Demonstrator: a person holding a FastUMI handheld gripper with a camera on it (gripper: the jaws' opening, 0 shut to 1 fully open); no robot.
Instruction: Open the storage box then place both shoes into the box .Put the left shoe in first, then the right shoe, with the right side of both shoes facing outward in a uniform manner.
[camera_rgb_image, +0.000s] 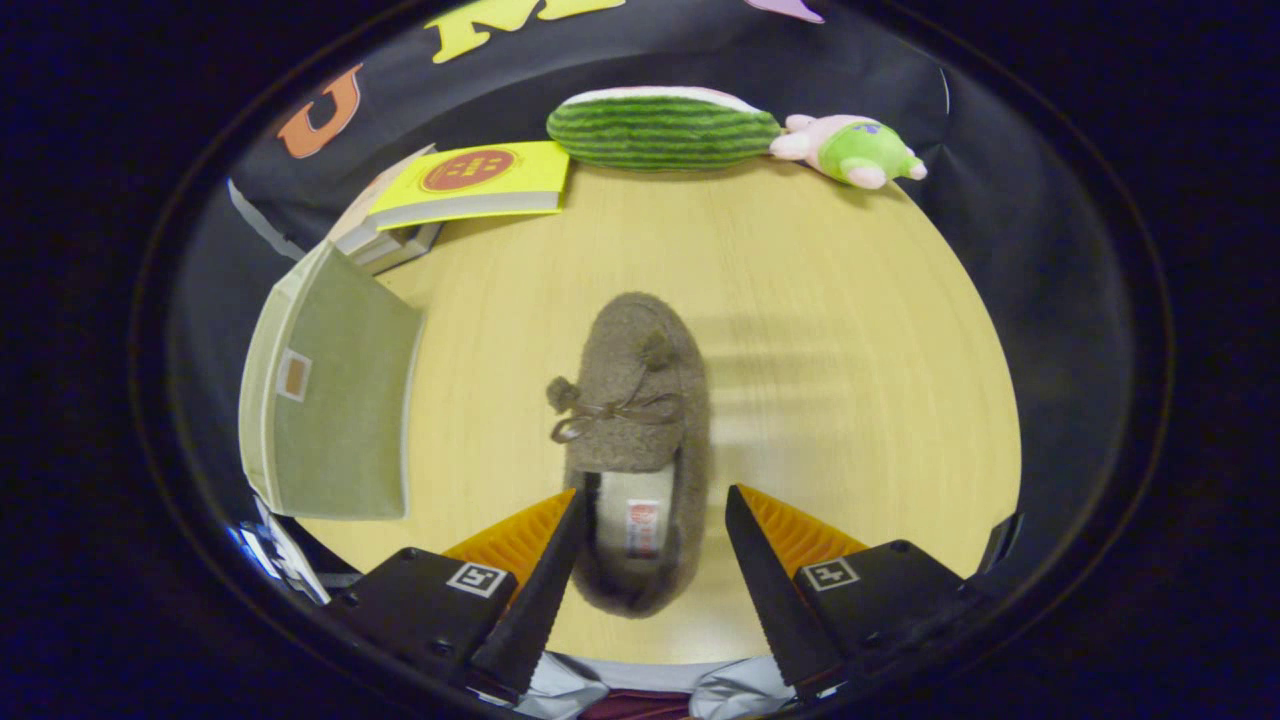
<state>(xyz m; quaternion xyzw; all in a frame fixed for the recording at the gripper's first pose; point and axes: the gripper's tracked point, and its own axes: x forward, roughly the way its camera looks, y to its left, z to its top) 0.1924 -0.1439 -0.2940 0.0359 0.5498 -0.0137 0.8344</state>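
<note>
A brown fuzzy slipper (640, 420) with a bow and pom-poms lies on the wooden table (850, 330), toe pointing away from me. Its heel end sits between my fingers. My gripper (650, 520) is open, the left finger close against the slipper's inner edge, the right finger a little apart from its outer side. The green storage box (335, 400) stands to the left of the slipper, its lid raised toward me so the inside is hidden.
A yellow book (470, 180) lies on a stack of books at the far left. A plush watermelon slice (660, 130) and a small pink and green plush toy (855, 150) rest along the table's far edge. Bare tabletop stretches right of the slipper.
</note>
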